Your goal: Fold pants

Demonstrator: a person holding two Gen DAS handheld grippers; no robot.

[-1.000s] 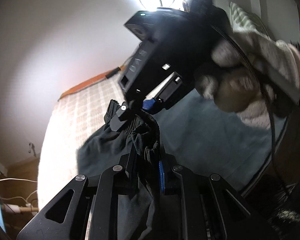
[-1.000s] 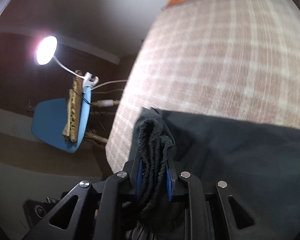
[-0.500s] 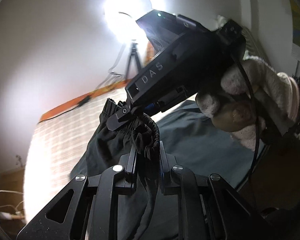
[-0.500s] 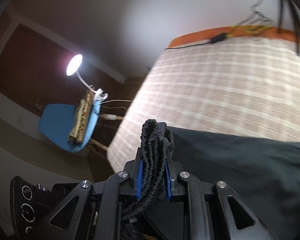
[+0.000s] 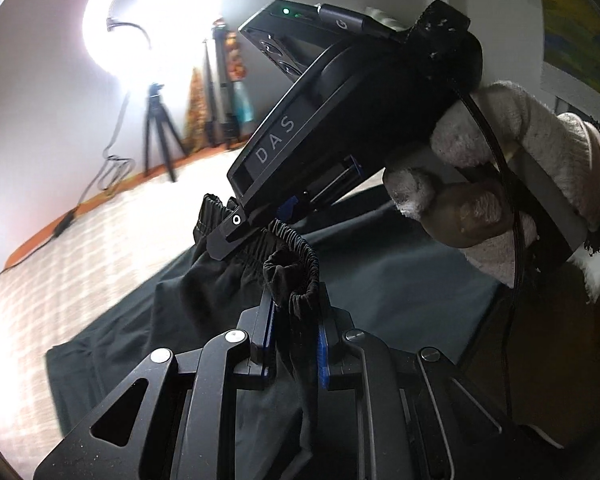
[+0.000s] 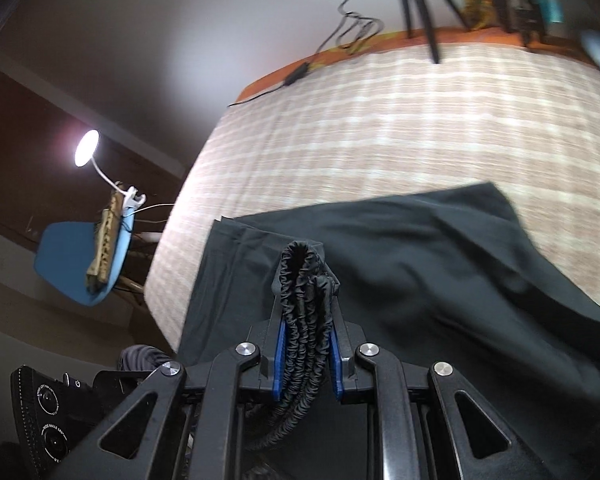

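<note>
Left tool [image 5: 296, 312] clamped on gathered elastic waistband of dark pants [image 5: 380, 280]; right tool [image 6: 306, 344] clamped on another bunch of the same waistband. Pants lie spread over a checked beige bed [image 6: 380, 128], one edge near the bed's left side. Gloved right hand [image 5: 512, 184] grips its tool body, lettered "DAS" (white on black). Far bed edge has an orange border, cable trailing along it. Beyond: tripod [image 5: 160, 132], ring light [image 5: 152, 20], blue chair [image 6: 76, 260] with clip lamp [image 6: 87, 147], plain wall.
</note>
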